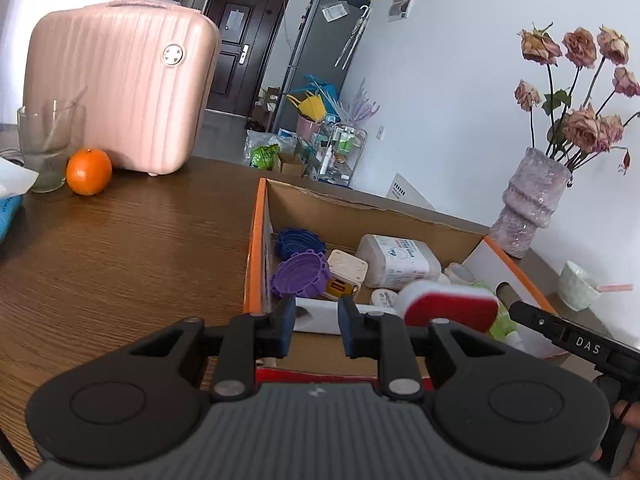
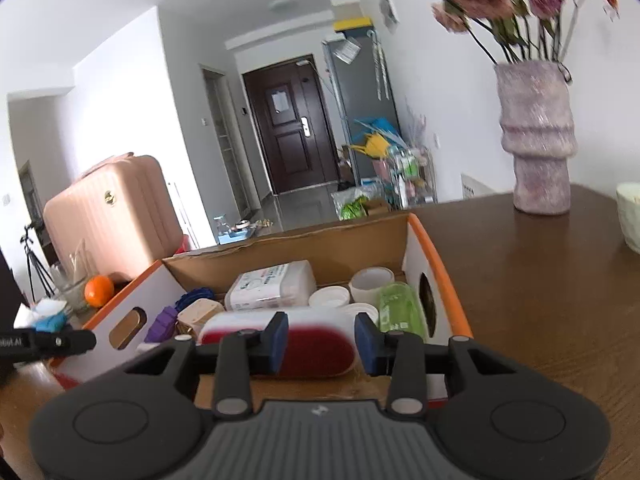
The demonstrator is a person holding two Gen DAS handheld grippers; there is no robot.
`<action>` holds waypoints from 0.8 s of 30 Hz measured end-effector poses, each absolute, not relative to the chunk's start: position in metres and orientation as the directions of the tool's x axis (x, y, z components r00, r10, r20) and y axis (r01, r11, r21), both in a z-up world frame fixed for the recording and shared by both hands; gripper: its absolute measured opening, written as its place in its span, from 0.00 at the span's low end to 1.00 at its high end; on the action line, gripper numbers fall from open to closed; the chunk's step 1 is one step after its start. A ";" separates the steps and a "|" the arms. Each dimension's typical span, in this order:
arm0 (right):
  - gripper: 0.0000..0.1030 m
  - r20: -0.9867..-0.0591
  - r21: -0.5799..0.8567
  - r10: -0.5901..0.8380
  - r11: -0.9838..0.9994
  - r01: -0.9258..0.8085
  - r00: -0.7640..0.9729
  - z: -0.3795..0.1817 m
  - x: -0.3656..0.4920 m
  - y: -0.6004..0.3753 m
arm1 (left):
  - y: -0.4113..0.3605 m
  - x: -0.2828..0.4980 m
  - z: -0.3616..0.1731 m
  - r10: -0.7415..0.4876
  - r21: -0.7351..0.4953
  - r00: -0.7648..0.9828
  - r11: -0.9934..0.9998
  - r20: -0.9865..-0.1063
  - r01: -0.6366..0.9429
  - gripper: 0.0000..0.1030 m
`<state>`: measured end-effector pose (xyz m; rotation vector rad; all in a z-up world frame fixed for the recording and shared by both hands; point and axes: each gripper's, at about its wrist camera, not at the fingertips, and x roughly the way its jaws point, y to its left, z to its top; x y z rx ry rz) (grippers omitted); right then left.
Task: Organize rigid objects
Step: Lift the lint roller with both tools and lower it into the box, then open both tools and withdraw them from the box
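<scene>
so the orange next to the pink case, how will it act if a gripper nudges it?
The orange looks round and sits loose on the bare table, so it would likely roll. Its skin looks smooth, so narrow pads may slip.

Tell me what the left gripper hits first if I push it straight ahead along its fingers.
Probably the near wall of the cardboard box: the left gripper points just over that edge, with nothing between its fingers. If it clears the rim, the white carton lying inside comes next. Depth is hard to judge here.

The right hand-held gripper [image 1: 576, 336] bears white letters "DAS"; the left hand-held gripper [image 2: 48, 343] shows "bot.AI".
</scene>
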<state>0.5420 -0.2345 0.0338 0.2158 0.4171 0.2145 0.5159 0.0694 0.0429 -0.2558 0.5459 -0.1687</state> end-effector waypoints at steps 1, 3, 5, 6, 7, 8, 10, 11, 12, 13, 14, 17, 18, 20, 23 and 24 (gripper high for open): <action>0.37 -0.369 0.233 0.249 0.958 -0.170 0.896 0.034 0.542 -0.233 | 0.069 0.516 0.043 -0.229 -0.285 0.842 0.954 -0.489 0.094 0.23; 0.37 -0.356 0.216 0.243 0.961 -0.173 0.902 0.033 0.539 -0.232 | 0.067 0.514 0.044 -0.225 -0.276 0.844 0.956 -0.487 0.097 0.23; 0.37 -0.347 0.217 0.242 0.961 -0.174 0.906 0.037 0.537 -0.233 | 0.064 0.511 0.046 -0.201 -0.241 0.849 0.966 -0.488 0.090 0.24; 0.37 -0.340 0.222 0.238 0.960 -0.168 0.910 0.039 0.535 -0.234 | 0.062 0.509 0.048 -0.186 -0.225 0.854 0.971 -0.486 0.084 0.26; 0.37 -0.335 0.226 0.233 0.961 -0.162 0.913 0.042 0.532 -0.236 | 0.060 0.506 0.049 -0.175 -0.215 0.857 0.974 -0.485 0.078 0.30; 0.38 -0.328 0.227 0.228 0.961 -0.158 0.917 0.046 0.527 -0.237 | 0.059 0.502 0.051 -0.166 -0.204 0.859 0.976 -0.485 0.074 0.31; 0.45 -0.316 0.220 0.219 0.963 -0.153 0.923 0.052 0.514 -0.241 | 0.055 0.492 0.054 -0.156 -0.184 0.862 0.980 -0.483 0.074 0.35; 0.46 -0.312 0.214 0.215 0.965 -0.152 0.925 0.054 0.507 -0.242 | 0.052 0.486 0.055 -0.147 -0.170 0.862 0.983 -0.485 0.072 0.37; 0.47 -0.312 0.206 0.209 0.967 -0.149 0.927 0.057 0.500 -0.244 | 0.050 0.480 0.056 -0.142 -0.157 0.862 0.985 -0.486 0.073 0.40; 0.49 -0.316 0.194 0.203 0.970 -0.146 0.927 0.060 0.492 -0.245 | 0.048 0.473 0.057 -0.136 -0.147 0.862 0.986 -0.488 0.072 0.43; 0.50 -0.323 0.182 0.197 0.973 -0.143 0.926 0.063 0.486 -0.245 | 0.047 0.464 0.058 -0.125 -0.139 0.864 0.988 -0.488 0.065 0.44; 0.59 -0.333 0.113 0.185 0.981 -0.155 0.925 0.074 0.462 -0.244 | 0.046 0.435 0.063 -0.090 -0.099 0.874 0.994 -0.477 0.048 0.48; 0.63 -0.330 0.083 0.180 0.983 -0.161 0.927 0.077 0.452 -0.243 | 0.045 0.424 0.065 -0.081 -0.079 0.880 0.996 -0.467 0.049 0.56; 0.72 -0.320 0.034 0.176 0.984 -0.174 0.931 0.085 0.430 -0.242 | 0.043 0.395 0.068 -0.071 -0.043 0.892 0.997 -0.447 0.058 0.73; 0.84 -0.311 -0.015 0.186 0.980 -0.201 0.932 0.091 0.397 -0.240 | 0.039 0.351 0.073 -0.046 0.017 0.915 0.998 -0.400 0.057 0.90; 0.87 -0.303 -0.029 0.189 0.978 -0.208 0.934 0.092 0.385 -0.239 | 0.037 0.338 0.074 -0.033 0.035 0.923 0.998 -0.383 0.050 0.99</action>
